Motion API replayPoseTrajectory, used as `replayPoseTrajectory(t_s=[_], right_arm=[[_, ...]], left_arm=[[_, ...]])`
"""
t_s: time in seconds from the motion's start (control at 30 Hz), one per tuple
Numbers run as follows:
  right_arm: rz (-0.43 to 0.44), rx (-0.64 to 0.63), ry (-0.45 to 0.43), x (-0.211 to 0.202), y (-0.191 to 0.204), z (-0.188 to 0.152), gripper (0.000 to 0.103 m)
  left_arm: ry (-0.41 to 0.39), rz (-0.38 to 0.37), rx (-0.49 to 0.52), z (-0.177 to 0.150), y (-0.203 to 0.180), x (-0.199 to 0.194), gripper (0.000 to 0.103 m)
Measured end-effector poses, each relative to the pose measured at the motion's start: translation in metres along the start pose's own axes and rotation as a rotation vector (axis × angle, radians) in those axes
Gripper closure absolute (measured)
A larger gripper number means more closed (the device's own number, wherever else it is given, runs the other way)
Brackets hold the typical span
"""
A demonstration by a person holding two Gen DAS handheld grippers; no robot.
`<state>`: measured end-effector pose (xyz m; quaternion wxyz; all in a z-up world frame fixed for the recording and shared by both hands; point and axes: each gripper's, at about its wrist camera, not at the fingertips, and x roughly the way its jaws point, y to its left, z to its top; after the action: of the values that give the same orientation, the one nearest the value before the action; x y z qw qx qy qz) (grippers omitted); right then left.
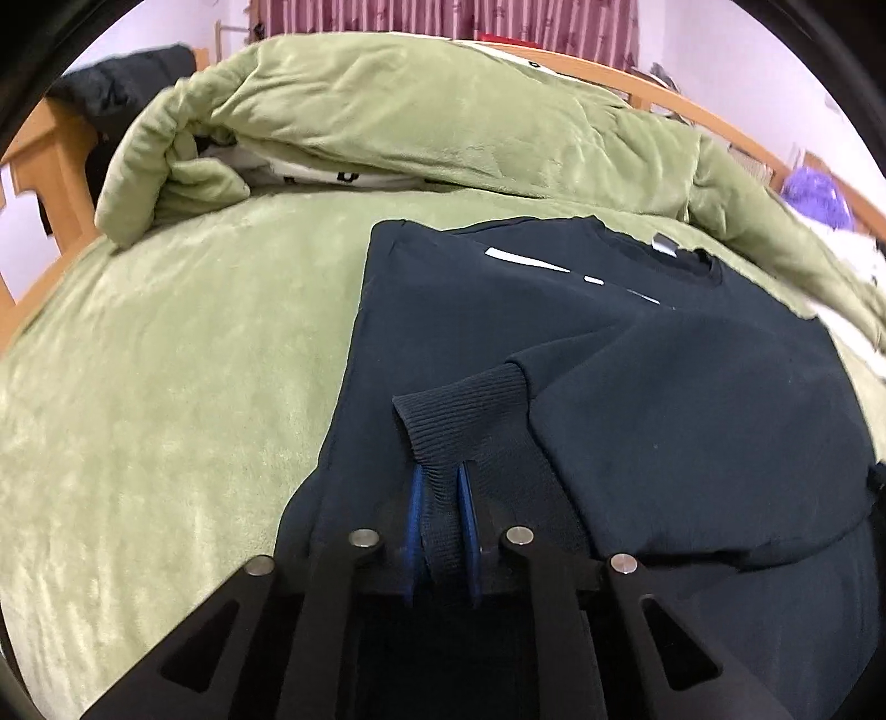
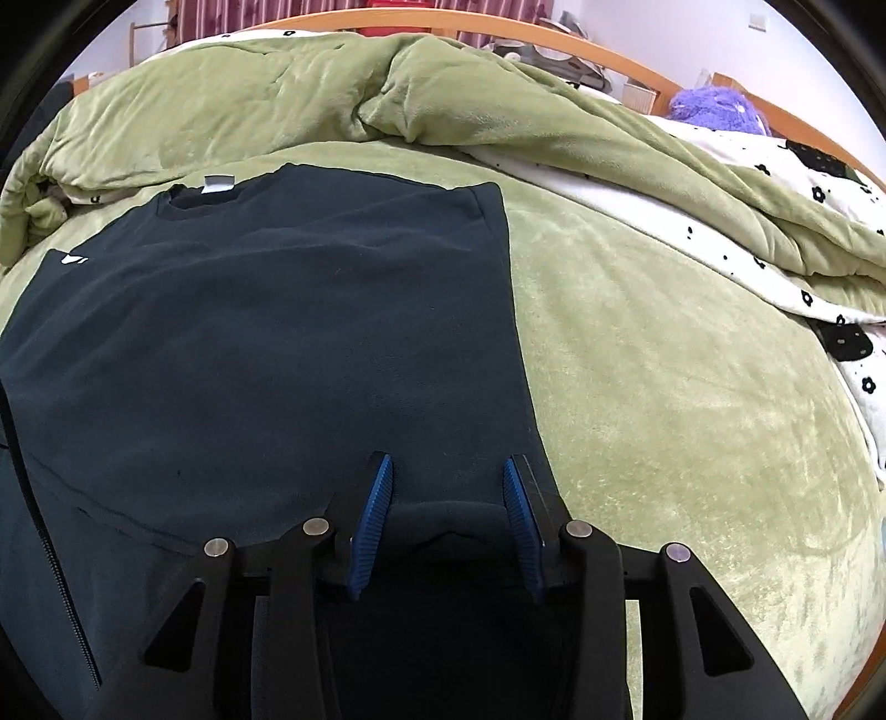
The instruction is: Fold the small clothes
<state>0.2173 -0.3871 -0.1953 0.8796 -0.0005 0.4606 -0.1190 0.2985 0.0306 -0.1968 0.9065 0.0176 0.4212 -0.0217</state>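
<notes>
My left tongs (image 1: pixel 443 487) are pinched tight on the cuff (image 1: pixel 459 410) of the dark top (image 1: pixel 692 399). The ribbed cuff sits between the two blue pads (image 1: pixel 416 526) and pokes out past them. The sleeve runs from the cuff up and to the right, across the body of the top.

My right tongs (image 2: pixel 448 482) are wide open. Their blue pads (image 2: pixel 372 526) stand well apart, with dark cloth between them. I cannot tell if the pads touch that cloth. They grip nothing.

The top (image 2: pixel 288 332) lies flat on the bed (image 2: pixel 664 387), on a soft green cover. Its neck hole (image 2: pixel 199 202) points away from me, with a small white tag (image 2: pixel 219 183) at the back of it. In the right view its right edge runs straight, and the bare green cover lies beside it. In the left view the left edge is straight too, and I see thin white marks (image 1: pixel 526 261) near the neck.

A thick green blanket (image 1: pixel 387 122) is bunched up at the far side of the bed. In the right view a white sheet with black flowers (image 2: pixel 803 232) lies to the right. A fuzzy purple thing (image 2: pixel 714 108) sits far back by the wooden bed frame (image 2: pixel 609 47). Dark red curtains (image 1: pixel 443 16) hang behind the bed.
</notes>
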Motion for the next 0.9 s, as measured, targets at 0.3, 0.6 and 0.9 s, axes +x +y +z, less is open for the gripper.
replayPoseTrajectory(t_s=[0.3,0.6,0.9], right_arm=[[0.010,-0.001,-0.015,0.000,0.002,-0.003,0.053],[0.008,0.015,-0.029,0.001,0.003,-0.005,0.052],[-0.018,0.044,-0.035,-0.001,0.001,-0.008,0.038]], left_arm=[[-0.008,0.025,0.004,-0.005,-0.001,-0.003,0.080],[-0.029,0.047,0.021,-0.009,-0.005,-0.003,0.079],[-0.037,0.043,0.011,-0.010,-0.003,-0.002,0.079]])
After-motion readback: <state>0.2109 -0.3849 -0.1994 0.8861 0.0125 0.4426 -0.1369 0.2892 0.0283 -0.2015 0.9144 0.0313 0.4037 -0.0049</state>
